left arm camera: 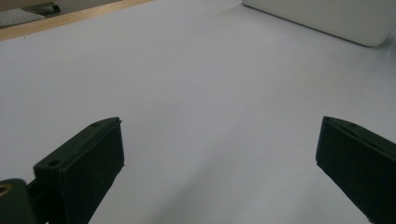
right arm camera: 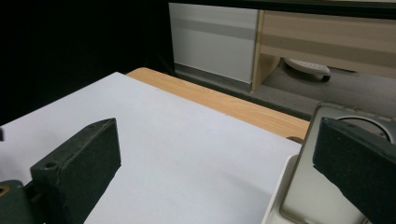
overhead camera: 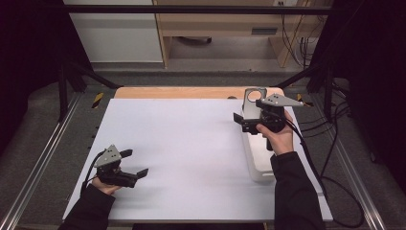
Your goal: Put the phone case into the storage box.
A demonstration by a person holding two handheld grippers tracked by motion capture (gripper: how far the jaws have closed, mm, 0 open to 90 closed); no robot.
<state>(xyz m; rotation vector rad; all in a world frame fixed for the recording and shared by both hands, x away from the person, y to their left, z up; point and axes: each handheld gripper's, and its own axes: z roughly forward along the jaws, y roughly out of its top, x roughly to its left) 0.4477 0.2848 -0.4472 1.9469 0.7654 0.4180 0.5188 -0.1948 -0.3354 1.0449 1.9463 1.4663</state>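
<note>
Your right hand-held gripper (overhead camera: 250, 118) hovers wide open over the far end of the white box (overhead camera: 258, 163) at the tabletop's (overhead camera: 191, 143) right edge. Your left hand-held gripper (overhead camera: 134, 163) rests wide open, well apart.

Two claws are out: the left claw (overhead camera: 135, 163) near the counter's (overhead camera: 191, 153) front left corner, the right claw (overhead camera: 245, 109) toward its back right corner. One white rectangular base (overhead camera: 258, 165) lies along the right edge, with one grey upright plate (overhead camera: 251, 103) with a round hole standing at its far end. One white sheet (overhead camera: 182, 143) covers the counter.
</note>
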